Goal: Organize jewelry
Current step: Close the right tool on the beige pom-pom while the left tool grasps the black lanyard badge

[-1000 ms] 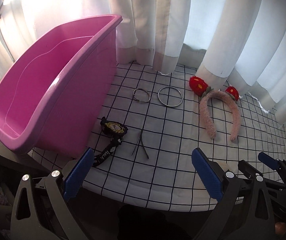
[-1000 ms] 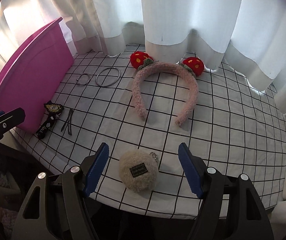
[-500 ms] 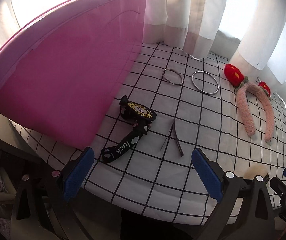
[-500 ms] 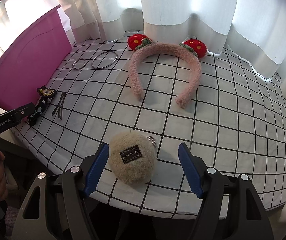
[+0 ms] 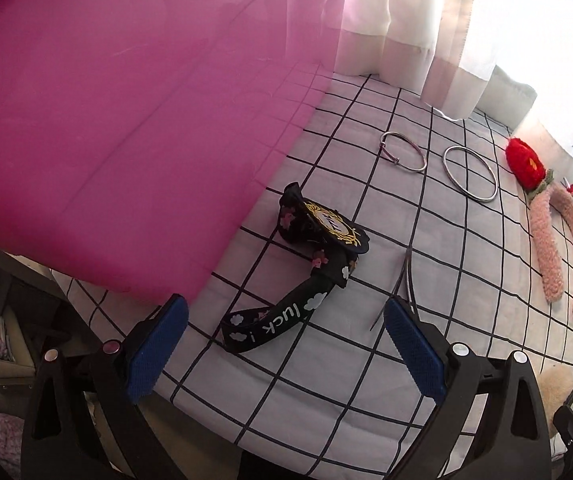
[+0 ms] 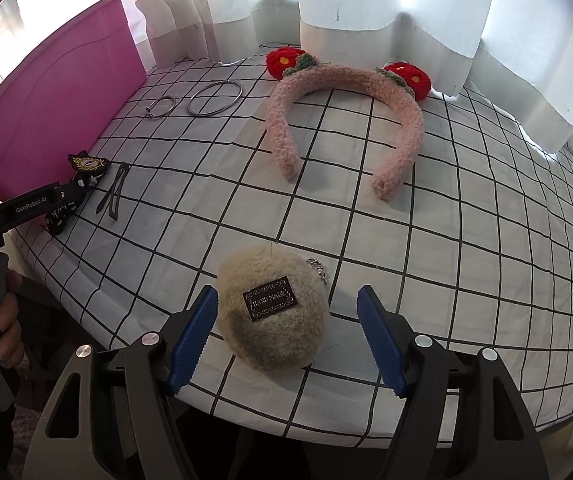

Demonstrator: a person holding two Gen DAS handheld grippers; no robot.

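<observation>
Both tools are hovering low at the near edge of the counter point(image 6: 466, 280), which wears a white cloth gridded in black. The left hand-held gripper point(image 5: 282, 344) is spread wide, its blue pads either side of the black "luck" strap with its embroidered badge point(image 5: 306, 272), which lies just beside the wall of the pink tub point(image 5: 126, 100). The right hand-held gripper point(image 6: 286, 332) is likewise spread, with the beige fluffy pompom charm point(image 6: 274, 312) sitting between its fingers, the left pad almost against the fluff, nothing pinched yet.

To do this well, I'd say the left one should settle over the strap's thicker middle rather than its flat tail, and stay clear of the thin dark hair clip point(image 5: 402, 284) by its right finger. The right one wants to close gently on the pompom's body, not the little ball chain point(image 6: 317, 270).

Compared with a second ago, both have come forward and dropped: the tub's inside showed then, now only its outer wall fills the left view. The pompom looms larger too. The two bangles point(image 6: 214, 98) and the pink strawberry headband point(image 6: 346, 84) haven't budged.
</observation>
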